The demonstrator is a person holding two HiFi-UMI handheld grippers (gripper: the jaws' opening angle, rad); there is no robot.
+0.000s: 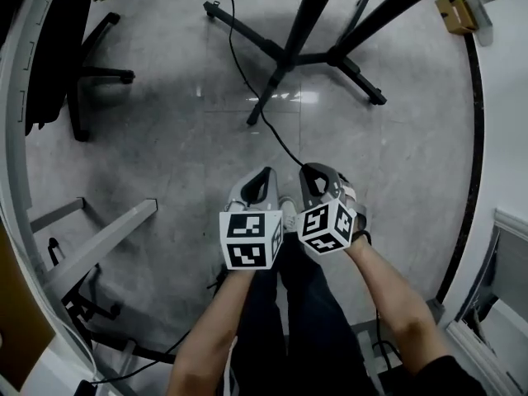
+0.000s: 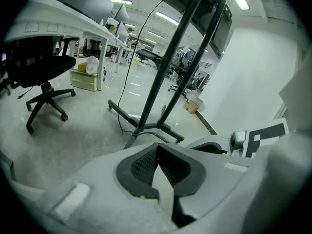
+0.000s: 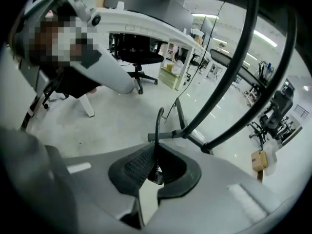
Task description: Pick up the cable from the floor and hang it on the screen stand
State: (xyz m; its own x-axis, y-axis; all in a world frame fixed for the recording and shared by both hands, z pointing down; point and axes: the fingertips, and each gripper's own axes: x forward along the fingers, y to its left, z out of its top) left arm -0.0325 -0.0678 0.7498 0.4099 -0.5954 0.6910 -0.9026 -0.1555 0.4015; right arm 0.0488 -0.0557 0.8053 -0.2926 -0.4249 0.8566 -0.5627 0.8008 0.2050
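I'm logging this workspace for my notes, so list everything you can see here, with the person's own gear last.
cable: one, black, runs from the stand's base across the floor up into the right gripper
screen stand: one, black, legs spread on the floor ahead
office chair: one, black, on the floor to the left
cardboard box: one, brown, far right by the wall
desk: one, white, on the left
floor: grey, glossy
left gripper: one, grey, jaws together, nothing between them
right gripper: one, grey, jaws closed on the cable
person's forearms: two, behind the grippers
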